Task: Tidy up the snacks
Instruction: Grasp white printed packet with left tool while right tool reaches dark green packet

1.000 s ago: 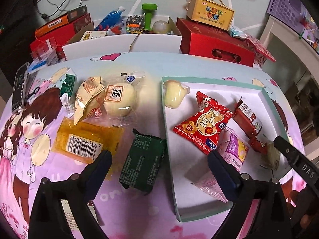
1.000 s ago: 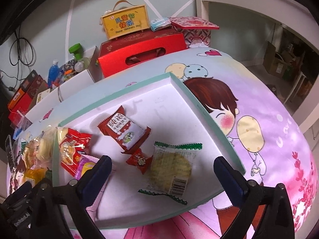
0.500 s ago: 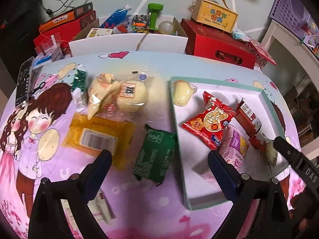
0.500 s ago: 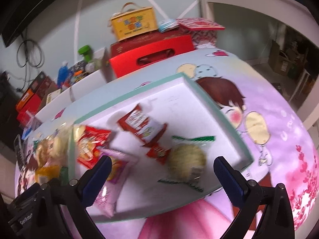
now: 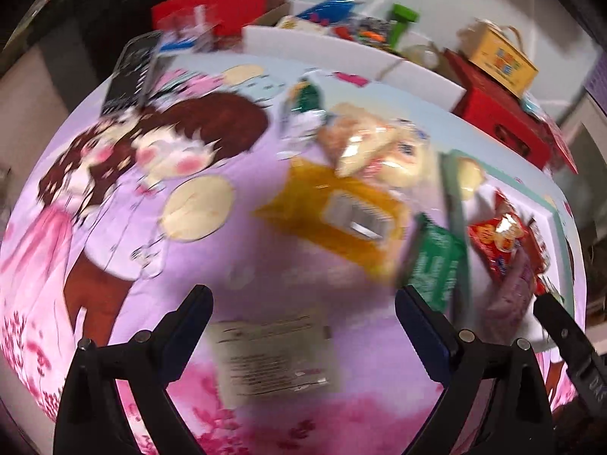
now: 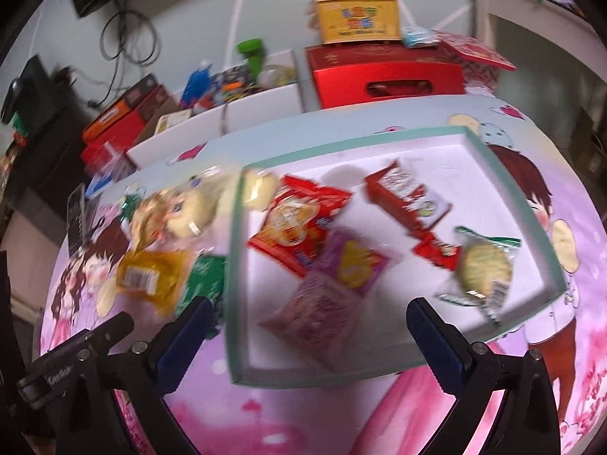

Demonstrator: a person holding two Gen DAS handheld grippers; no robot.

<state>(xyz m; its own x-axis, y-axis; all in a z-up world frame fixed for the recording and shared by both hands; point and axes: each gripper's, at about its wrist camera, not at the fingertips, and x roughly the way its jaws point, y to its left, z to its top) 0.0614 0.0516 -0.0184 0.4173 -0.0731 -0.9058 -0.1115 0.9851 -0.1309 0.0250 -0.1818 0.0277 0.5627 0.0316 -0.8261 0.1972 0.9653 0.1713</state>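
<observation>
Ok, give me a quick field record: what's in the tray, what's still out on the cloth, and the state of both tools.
tray: shallow white tray with teal rim
in tray: red cartoon snack bag, purple packet, red-and-white wrapper, round cracker in clear green-edged wrap, pale pudding cup
on cloth: yellow barcoded packet, dark green packet, clear-wrapped buns, pale printed sachet
left tool: open, empty, over the sachet
right tool: open, empty, over tray's near edge
image quality: both views motion-blurred
</observation>
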